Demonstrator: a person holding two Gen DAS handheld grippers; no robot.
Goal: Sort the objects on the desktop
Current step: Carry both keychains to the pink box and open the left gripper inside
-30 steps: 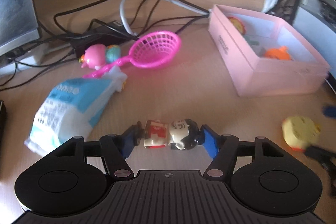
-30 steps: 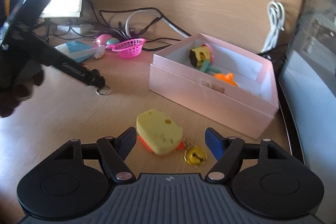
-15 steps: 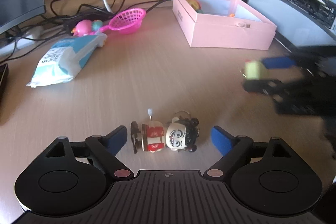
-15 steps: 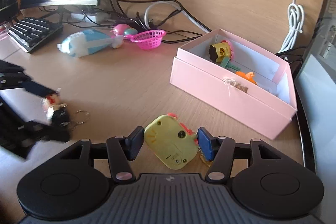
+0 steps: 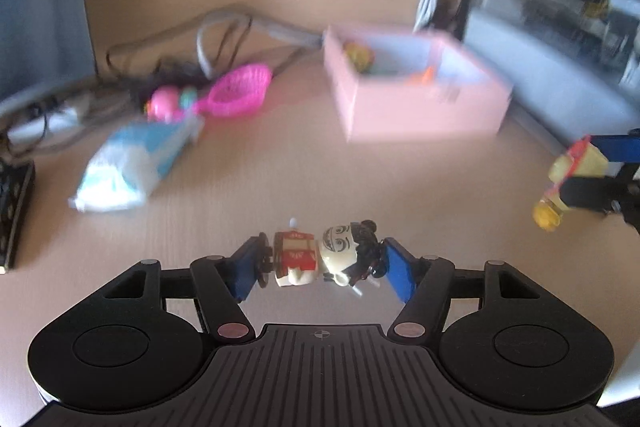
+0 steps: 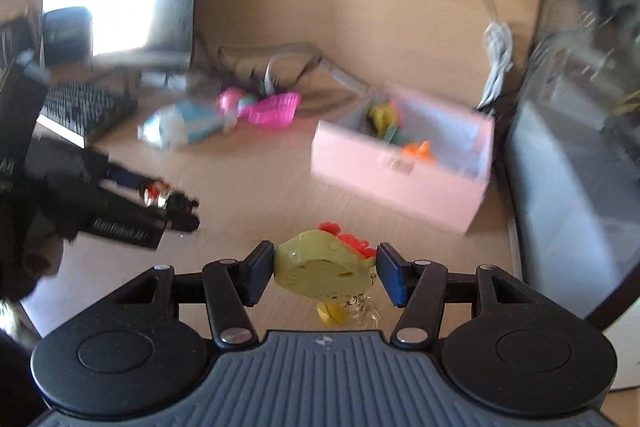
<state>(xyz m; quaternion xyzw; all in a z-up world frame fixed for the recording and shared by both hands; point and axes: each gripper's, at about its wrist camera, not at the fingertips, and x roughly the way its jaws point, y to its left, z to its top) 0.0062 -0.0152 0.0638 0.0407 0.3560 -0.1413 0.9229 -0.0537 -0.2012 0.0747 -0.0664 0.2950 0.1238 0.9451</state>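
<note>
left gripper [image 5: 320, 265] closing, pads pressed on figurine [image 5: 320, 259] held above counter [image 5: 280, 179] | right gripper [image 6: 325, 273] clamped on yellow chick toy [image 6: 322, 267] | right view only: keyboard [image 6: 86, 105] | pink box [image 6: 404, 163] ahead, right of both

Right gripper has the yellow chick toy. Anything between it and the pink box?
Nothing visible. The right gripper holds the yellow chick toy above bare desk, and the pink box ahead is open-topped. The left gripper is off to the side.
</note>
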